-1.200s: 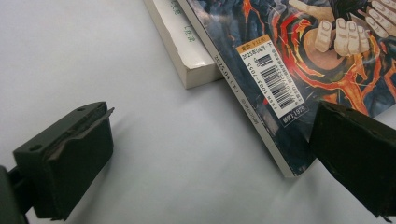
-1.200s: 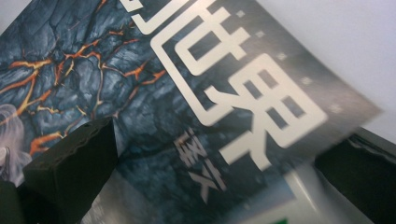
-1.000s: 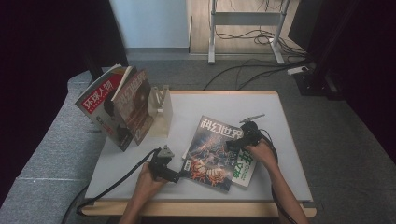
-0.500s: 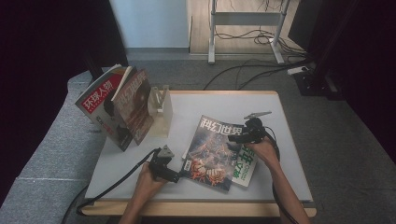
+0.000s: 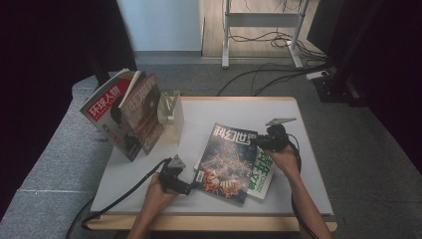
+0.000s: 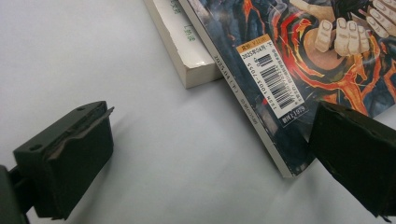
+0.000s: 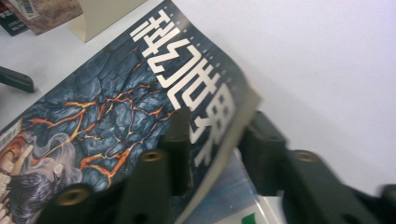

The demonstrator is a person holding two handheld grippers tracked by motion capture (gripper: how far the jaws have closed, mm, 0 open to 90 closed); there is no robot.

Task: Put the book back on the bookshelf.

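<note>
White table (image 5: 219, 112): right gripper (image 5: 261, 142) jaws just closing on dark magazine (image 5: 226, 157) far edge, now lifted; left gripper (image 5: 190, 188) wide, unmoved.

The high view looks forward and down from above the near edge of the white rectangular table (image 5: 298, 164), taking it in whole. Each gripper view sits close over the tabletop, looking along its own black jaws. All three share the dark glossy lava-patterned magazine (image 5: 225, 157) (image 6: 299, 60) (image 7: 116, 116).

A white table (image 5: 219, 107) stands on grey carpet (image 5: 348, 134), cables (image 5: 259, 74) trailing behind.
</note>
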